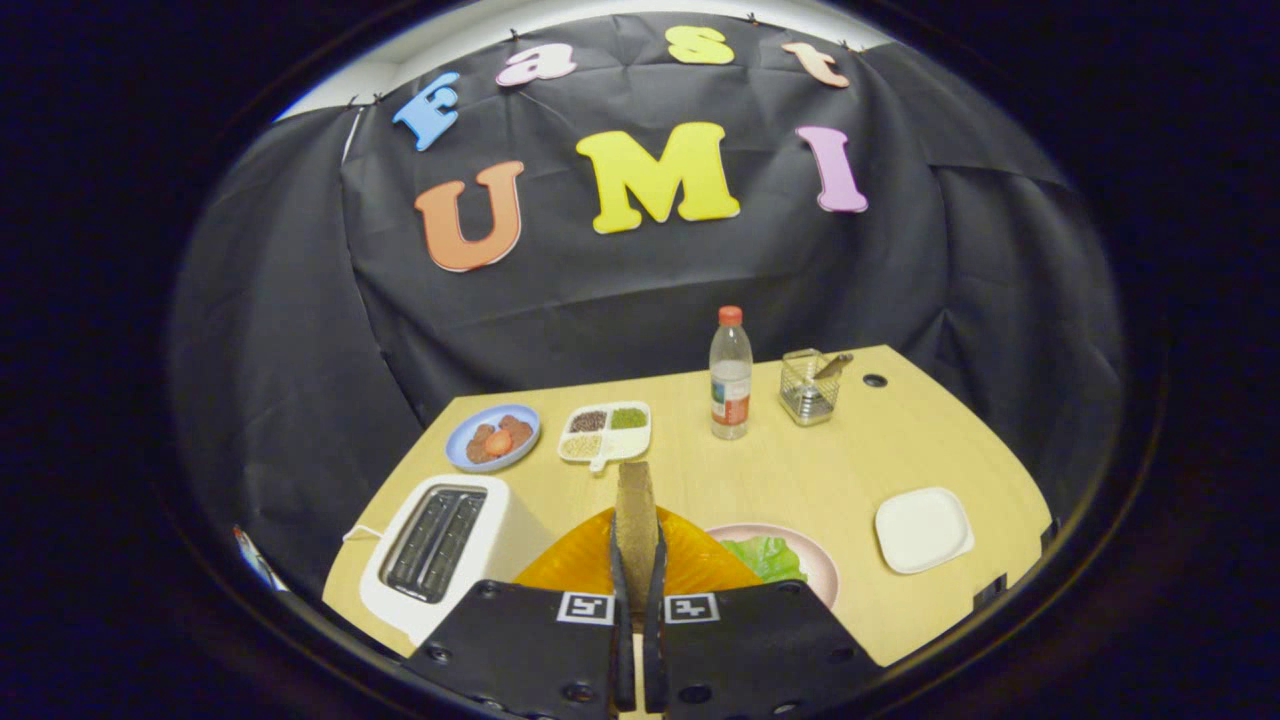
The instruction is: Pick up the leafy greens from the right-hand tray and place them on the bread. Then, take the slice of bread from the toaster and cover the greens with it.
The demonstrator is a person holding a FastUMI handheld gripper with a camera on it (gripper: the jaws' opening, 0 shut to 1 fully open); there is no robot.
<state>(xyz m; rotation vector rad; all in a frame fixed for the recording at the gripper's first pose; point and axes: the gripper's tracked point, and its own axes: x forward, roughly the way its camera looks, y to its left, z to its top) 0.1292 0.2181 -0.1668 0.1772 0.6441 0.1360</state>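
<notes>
Brown bread slice (635, 515), upright, pinched between the nearly closed fingers of the gripper (638, 560), above an orange plate (700, 565). Leafy greens (765, 555) on pink plate (822, 565), just right of fingers. Toaster (440, 550) left, slots empty.

The gripper (637, 560) pinches an upright bread slice (636, 510) between toaster (440, 545) at left and greens (765, 555) at right.
</notes>
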